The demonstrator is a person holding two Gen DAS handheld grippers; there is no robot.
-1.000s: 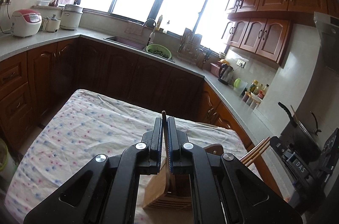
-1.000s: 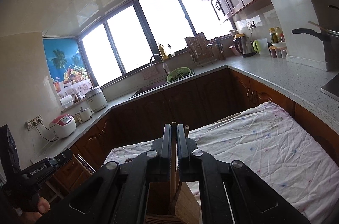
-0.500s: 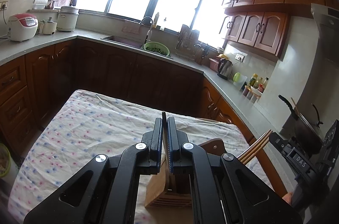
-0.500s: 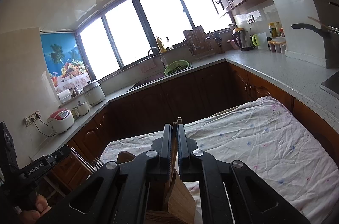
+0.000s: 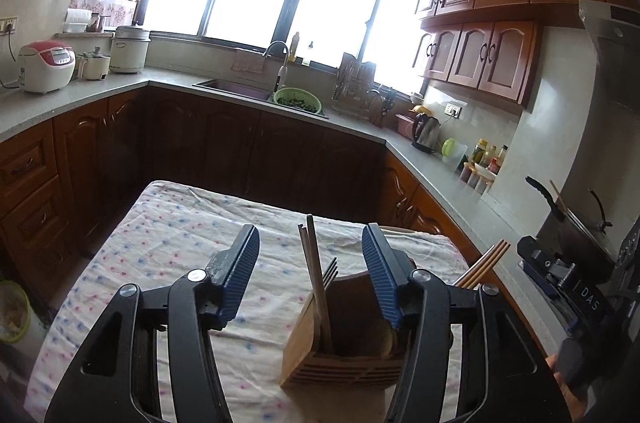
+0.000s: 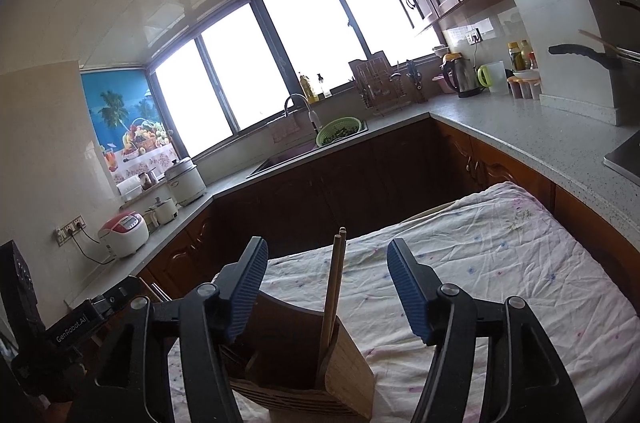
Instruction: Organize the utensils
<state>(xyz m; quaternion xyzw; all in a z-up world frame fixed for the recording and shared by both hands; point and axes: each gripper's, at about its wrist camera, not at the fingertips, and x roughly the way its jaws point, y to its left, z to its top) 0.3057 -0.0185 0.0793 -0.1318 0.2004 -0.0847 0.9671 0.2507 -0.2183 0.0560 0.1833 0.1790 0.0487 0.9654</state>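
A wooden utensil holder [image 5: 320,351] stands on the cloth-covered table [image 5: 168,243]; it also shows in the right wrist view [image 6: 344,379]. Thin metal chopsticks [image 5: 314,275] and a fork [image 5: 330,269] stand upright in it. My left gripper [image 5: 310,277] is open and empty, its jaws spread either side of them. In the right wrist view, wooden chopsticks [image 6: 334,287] stand in the holder. My right gripper [image 6: 328,287] is open and empty around them. The right gripper's body [image 5: 560,275] shows at the right of the left wrist view, wooden chopsticks [image 5: 486,263] beside it.
Kitchen counters [image 5: 360,127] wrap around the room, with a sink [image 5: 236,89], a green basket [image 5: 298,99], a kettle [image 5: 426,131], rice cookers [image 5: 46,65] and a stove pan [image 5: 560,207]. The other gripper's body [image 6: 72,327] sits at the lower left of the right wrist view.
Both grippers were shut on their utensils above the holder. Both have opened now, and the metal and wooden chopsticks stand released in the holder.
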